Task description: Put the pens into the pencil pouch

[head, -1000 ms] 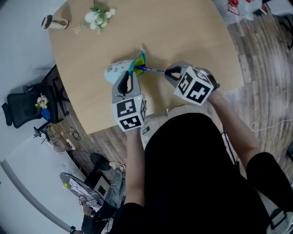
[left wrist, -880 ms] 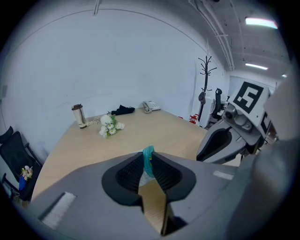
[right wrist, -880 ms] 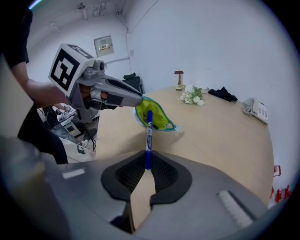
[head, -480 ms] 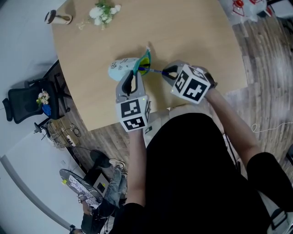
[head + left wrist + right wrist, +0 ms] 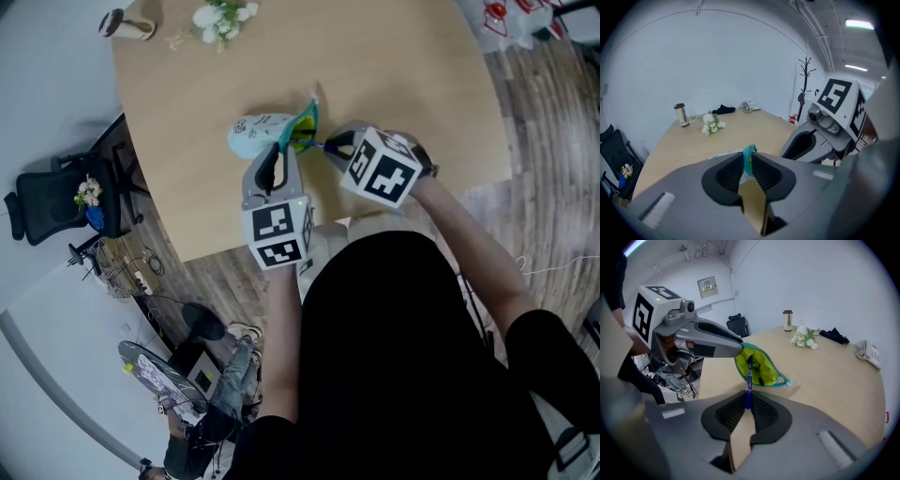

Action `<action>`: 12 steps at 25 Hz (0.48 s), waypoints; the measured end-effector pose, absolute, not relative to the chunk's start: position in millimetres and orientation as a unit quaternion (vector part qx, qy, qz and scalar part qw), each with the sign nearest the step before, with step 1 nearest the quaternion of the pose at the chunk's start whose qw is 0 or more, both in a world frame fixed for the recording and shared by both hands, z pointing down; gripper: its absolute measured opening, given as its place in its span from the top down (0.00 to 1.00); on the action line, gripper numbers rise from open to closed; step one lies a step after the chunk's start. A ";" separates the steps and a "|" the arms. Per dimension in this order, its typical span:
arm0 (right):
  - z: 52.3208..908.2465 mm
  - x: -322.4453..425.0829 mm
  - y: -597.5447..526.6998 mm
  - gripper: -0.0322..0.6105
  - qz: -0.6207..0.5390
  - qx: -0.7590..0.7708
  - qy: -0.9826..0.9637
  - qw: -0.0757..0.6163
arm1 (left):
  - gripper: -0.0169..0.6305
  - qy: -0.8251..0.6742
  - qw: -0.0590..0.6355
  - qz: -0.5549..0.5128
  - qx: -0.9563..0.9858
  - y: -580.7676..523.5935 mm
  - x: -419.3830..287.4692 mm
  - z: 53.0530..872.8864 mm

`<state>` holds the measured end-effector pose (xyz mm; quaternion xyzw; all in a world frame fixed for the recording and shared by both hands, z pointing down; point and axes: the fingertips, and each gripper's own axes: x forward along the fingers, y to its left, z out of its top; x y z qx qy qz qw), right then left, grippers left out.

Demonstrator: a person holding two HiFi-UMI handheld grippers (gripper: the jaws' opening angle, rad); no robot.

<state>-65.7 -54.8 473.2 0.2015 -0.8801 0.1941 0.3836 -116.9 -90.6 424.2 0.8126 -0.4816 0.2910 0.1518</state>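
While my left gripper (image 5: 749,165) pinches the teal zipper edge of the pencil pouch (image 5: 261,131), its jaws closed on that strip of fabric, the pouch's mouth stands lifted and gapes toward my right side, showing a lime-green lining. I see the pale blue printed body of the pouch lying on the round wooden table (image 5: 403,75), near the edge closest to me

My right gripper (image 5: 747,404) is clamped on a blue pen (image 5: 748,376), its pads pressing on the near part of the barrel. From the right gripper view, the pen's long axis runs straight out along the line the jaws point, with the free end leading toward the pouch. That far end overlaps the green lining right at the opening. I cannot tell whether it is past the zipper or just in front of it. From the head view the pen lies nearly level across the picture, pointing from my right gripper leftward at the mouth, and only a short stretch shows between the two

Well apart, by the table's far edge, sit a bunch of white flowers (image 5: 223,14) and a brown cup (image 5: 681,115) beside them
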 end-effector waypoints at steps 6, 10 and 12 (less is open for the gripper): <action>472.1 -88.6 -57.9 0.88 0.200 0.203 -0.881 0.377 | 0.89 -0.485 0.154 0.283 0.813 -89.6 -124.4 422.9; 469.3 -100.6 -63.6 0.88 0.202 0.201 -0.885 0.367 | 0.89 -0.486 0.154 0.275 0.815 -91.5 -125.6 421.8; 468.0 -105.6 -65.7 0.88 0.204 0.200 -0.886 0.365 | 0.89 -0.487 0.154 0.276 0.814 -92.8 -127.5 420.2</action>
